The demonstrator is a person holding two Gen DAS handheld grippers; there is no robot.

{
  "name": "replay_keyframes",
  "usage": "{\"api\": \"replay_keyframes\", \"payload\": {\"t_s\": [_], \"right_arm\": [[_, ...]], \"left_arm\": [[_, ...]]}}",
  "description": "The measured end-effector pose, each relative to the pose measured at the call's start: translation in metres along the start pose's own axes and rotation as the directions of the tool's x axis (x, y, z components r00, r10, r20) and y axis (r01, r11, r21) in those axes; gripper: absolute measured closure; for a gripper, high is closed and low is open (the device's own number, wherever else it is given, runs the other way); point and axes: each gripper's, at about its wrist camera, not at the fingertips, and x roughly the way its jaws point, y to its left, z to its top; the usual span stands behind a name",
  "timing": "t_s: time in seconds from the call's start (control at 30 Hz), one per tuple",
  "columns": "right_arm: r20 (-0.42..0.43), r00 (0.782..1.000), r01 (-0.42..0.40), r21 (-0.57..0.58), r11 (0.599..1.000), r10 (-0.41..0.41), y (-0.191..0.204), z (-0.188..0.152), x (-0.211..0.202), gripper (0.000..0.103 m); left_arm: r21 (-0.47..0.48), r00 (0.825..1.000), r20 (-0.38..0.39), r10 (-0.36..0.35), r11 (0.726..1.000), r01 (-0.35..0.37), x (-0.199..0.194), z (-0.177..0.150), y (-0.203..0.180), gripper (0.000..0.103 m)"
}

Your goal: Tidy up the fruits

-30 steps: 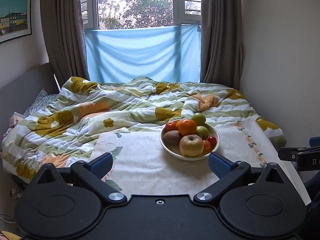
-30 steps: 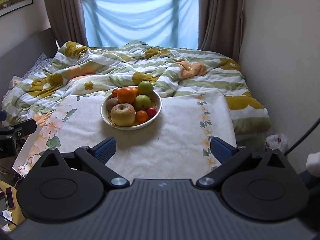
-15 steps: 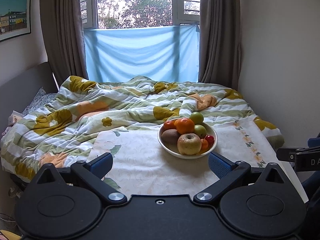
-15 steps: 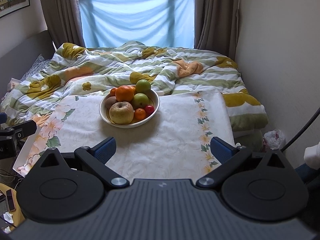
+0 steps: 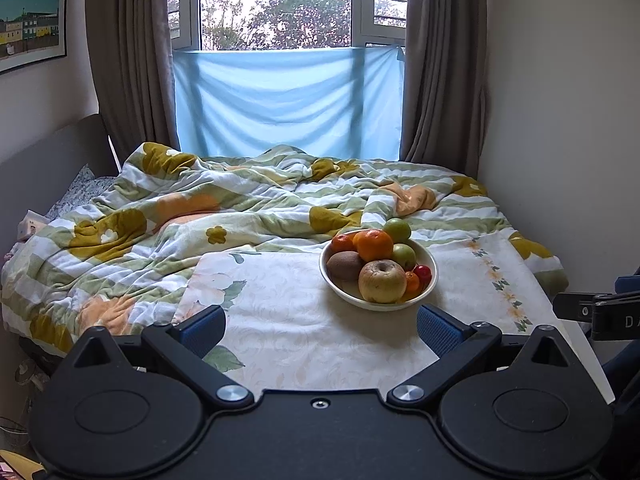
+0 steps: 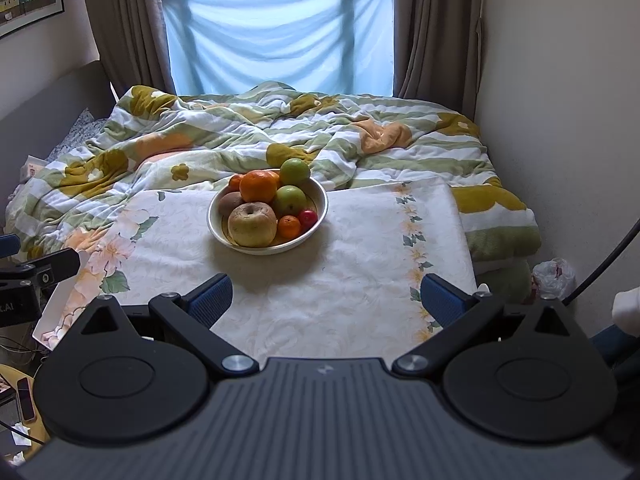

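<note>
fruit: all piled in the white bowl [image 6: 267,216], ahead of both tools
bowl spot: on the floral board [image 6: 360,264] laid on the bed
left tool [image 5: 320,326]: wide open, empty, bowl ahead and a bit right
right tool [image 6: 326,294]: wide open, empty, bowl ahead and a bit left
stage: honestly fits sorted or about to be unpacked
tip: big apple [image 6: 252,225] sits on top, grab gently so the pile doesn't roll

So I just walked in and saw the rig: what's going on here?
A person holds two tongs over a floral cloth on the bed. The left tongs and right tongs are both open and hold nothing. All the fruit sits piled in one white bowl ahead: oranges, green apples, a kiwi.
</note>
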Motion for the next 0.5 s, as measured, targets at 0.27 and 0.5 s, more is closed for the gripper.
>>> {"api": "replay_keyframes", "payload": {"t_s": [0.27, 0.5], "right_arm": [[-0.001, 1.000, 0.000, 0.001, 1.000, 0.000, 0.0001, -0.0001, 0.0001, 0.000], [-0.001, 1.000, 0.001, 0.001, 1.000, -0.001, 0.0004, -0.0001, 0.0005, 0.000]], "left_arm": [[-0.001, 1.000, -0.002, -0.002, 1.000, 0.002, -0.0002, -0.0004, 0.0016, 0.000], [0.000, 1.000, -0.003, -0.003, 1.000, 0.003, 0.0001, -0.0014, 0.0045, 0.000]]}}
